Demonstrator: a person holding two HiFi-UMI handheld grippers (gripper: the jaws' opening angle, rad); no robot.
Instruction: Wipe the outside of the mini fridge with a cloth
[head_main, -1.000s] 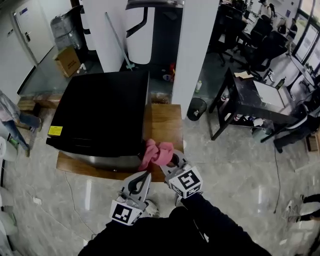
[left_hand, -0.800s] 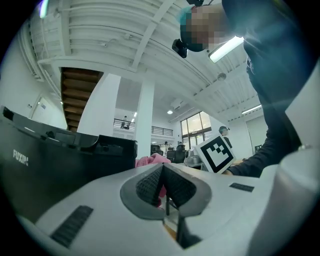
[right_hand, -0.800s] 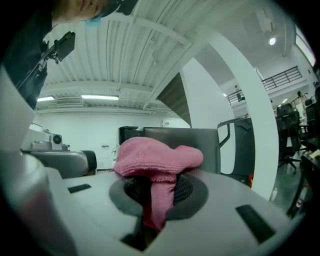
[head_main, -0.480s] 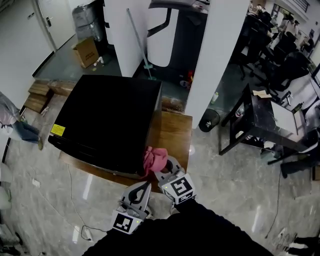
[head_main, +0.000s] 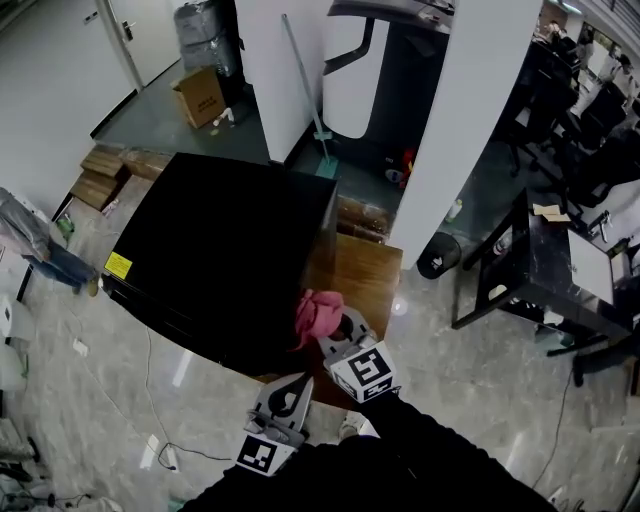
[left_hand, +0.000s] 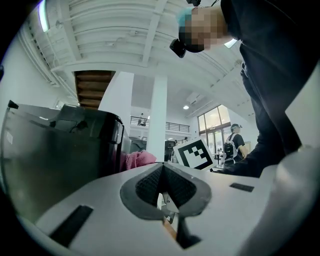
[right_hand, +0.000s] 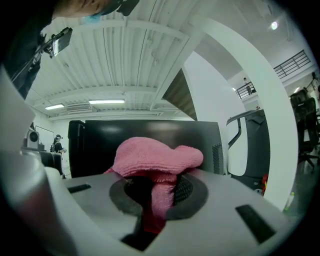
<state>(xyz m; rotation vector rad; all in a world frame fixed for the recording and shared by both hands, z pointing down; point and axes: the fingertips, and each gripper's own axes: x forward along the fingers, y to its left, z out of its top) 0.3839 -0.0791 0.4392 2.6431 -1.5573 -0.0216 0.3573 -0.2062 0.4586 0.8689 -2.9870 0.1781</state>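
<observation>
The mini fridge (head_main: 215, 245) fills the middle of the head view, a black box on a low wooden stand (head_main: 362, 272). Its right side wall runs roughly from 12 o'clock down to 6 o'clock, ending at the near corner just ahead of your hands. That wall is the relation your next stroke turns on. It lies at about 11 o'clock from your right gripper (head_main: 338, 328), and in the right gripper view it stands square in front of the jaws as a dark panel with a vent at its right edge.

The pink cloth (head_main: 318, 310) is bunched at the fridge's near right corner, level with the top edge. Whether it presses on the wall or sits just beside it cannot be told from here. Your right gripper is clamped on the cloth, with a fold pinched between the pads and the rest mounded over the jaw tips.

Your left gripper (head_main: 298, 383) sits at 7 o'clock from the right one, lower and farther from the fridge, with its jaws together on nothing.

The right hand is the nearer one and carries the cloth, so the wipe is likely yours to run along that wall toward 12 o'clock.
</observation>
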